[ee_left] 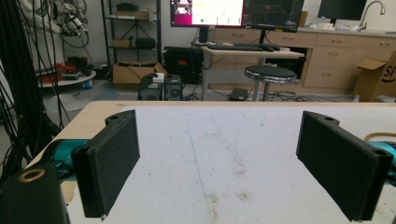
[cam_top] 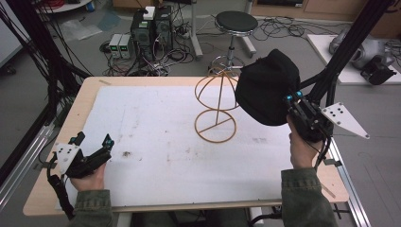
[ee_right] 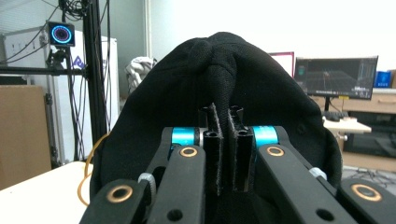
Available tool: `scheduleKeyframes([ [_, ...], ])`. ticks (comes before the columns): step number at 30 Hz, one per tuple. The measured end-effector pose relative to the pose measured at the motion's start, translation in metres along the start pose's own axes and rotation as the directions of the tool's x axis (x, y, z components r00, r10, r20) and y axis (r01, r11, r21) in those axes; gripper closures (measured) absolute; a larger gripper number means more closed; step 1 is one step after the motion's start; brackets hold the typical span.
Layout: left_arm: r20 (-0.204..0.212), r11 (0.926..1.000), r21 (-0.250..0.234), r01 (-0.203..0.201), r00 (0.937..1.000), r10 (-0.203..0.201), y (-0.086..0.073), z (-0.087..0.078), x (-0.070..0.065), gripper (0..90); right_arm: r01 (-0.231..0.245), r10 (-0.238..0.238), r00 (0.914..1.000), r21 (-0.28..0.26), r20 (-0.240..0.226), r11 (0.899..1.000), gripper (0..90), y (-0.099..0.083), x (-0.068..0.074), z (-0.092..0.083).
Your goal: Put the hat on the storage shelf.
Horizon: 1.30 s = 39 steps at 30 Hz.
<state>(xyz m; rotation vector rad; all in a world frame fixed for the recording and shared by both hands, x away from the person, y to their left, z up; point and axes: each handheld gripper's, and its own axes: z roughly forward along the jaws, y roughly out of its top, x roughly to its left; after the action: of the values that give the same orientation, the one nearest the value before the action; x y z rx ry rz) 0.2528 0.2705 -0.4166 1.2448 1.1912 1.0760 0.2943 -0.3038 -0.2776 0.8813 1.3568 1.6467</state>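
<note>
A black cap (cam_top: 267, 87) hangs in the air at the right, just beside the top of a gold wire hat stand (cam_top: 216, 108) that rests on the white mat (cam_top: 156, 137). My right gripper (cam_top: 294, 105) is shut on the cap's edge; in the right gripper view the cap (ee_right: 219, 79) bulges above the pinched jaws of the right gripper (ee_right: 225, 122), and a bit of the gold wire stand (ee_right: 86, 175) shows at the left. My left gripper (cam_top: 94, 152) rests low at the mat's near left, open, and in its own view the left gripper (ee_left: 233, 163) has nothing between its jaws.
A black frame post (cam_top: 350, 47) slants down just behind the right gripper. Beyond the table's far edge stand a stool (cam_top: 235, 28), computer boxes (cam_top: 151, 30) and loose cables. The mat's middle (ee_left: 219, 154) bears a few dirt marks.
</note>
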Motion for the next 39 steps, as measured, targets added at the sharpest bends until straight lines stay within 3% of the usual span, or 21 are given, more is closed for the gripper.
scheduleKeyframes([
  [3, 0.000, 1.0000, -0.001, 0.001, 1.0000, -0.001, 0.000, 0.000, 0.001, 13.5, -0.021, 0.021, 0.9998, -0.030, -0.006, 0.999, 87.2, 0.002, 0.001, 0.005],
  [5, -0.001, 1.0000, 0.001, 0.003, 1.0000, -0.003, 0.000, 0.001, 0.001, 13.5, -0.068, 0.067, 0.9975, -0.071, -0.023, 0.995, 87.1, 0.003, 0.002, 0.013],
  [8, -0.003, 1.0000, -0.003, 0.007, 1.0000, -0.007, -0.001, 0.002, 0.002, 13.5, -0.100, 0.097, 0.9946, -0.084, -0.036, 0.991, 87.1, 0.004, 0.004, 0.025],
  [17, -0.002, 0.9999, 0.009, 0.013, 0.9999, -0.013, -0.002, 0.004, 0.007, 13.5, -0.110, 0.104, 0.9918, -0.081, -0.074, 0.991, 87.1, 0.008, 0.018, 0.058],
  [19, -0.001, 0.9998, 0.009, 0.016, 0.9999, -0.016, -0.002, 0.004, 0.008, 13.5, -0.097, 0.090, 0.9919, -0.073, -0.089, 0.993, 87.1, 0.010, 0.022, 0.071],
  [26, -0.005, 0.9997, 0.007, 0.025, 0.9997, -0.025, -0.002, 0.004, 0.011, 13.5, -0.125, 0.123, 0.9854, -0.007, -0.117, 0.992, 87.2, 0.007, 0.029, 0.099],
  [28, -0.007, 0.9993, 0.000, 0.036, 0.9993, -0.036, -0.002, 0.005, 0.011, 13.5, -0.124, 0.124, 0.9851, 0.001, -0.119, 0.992, 87.1, 0.006, 0.031, 0.101],
  [31, -0.012, 0.9992, 0.005, 0.039, 0.9992, -0.039, -0.002, 0.005, 0.011, 13.5, -0.107, 0.114, 0.9841, 0.059, -0.136, 0.992, 87.1, 0.000, 0.034, 0.111],
  [36, -0.005, 0.9993, 0.008, 0.038, 0.9993, -0.038, -0.002, 0.006, 0.010, 13.5, -0.118, 0.135, 0.9781, 0.110, -0.159, 0.987, 87.1, -0.005, 0.035, 0.117],
  [39, -0.004, 0.9990, 0.008, 0.043, 0.9990, -0.043, -0.002, 0.007, 0.010, 13.5, -0.100, 0.127, 0.9757, 0.151, -0.179, 0.983, 87.1, -0.008, 0.036, 0.121],
])
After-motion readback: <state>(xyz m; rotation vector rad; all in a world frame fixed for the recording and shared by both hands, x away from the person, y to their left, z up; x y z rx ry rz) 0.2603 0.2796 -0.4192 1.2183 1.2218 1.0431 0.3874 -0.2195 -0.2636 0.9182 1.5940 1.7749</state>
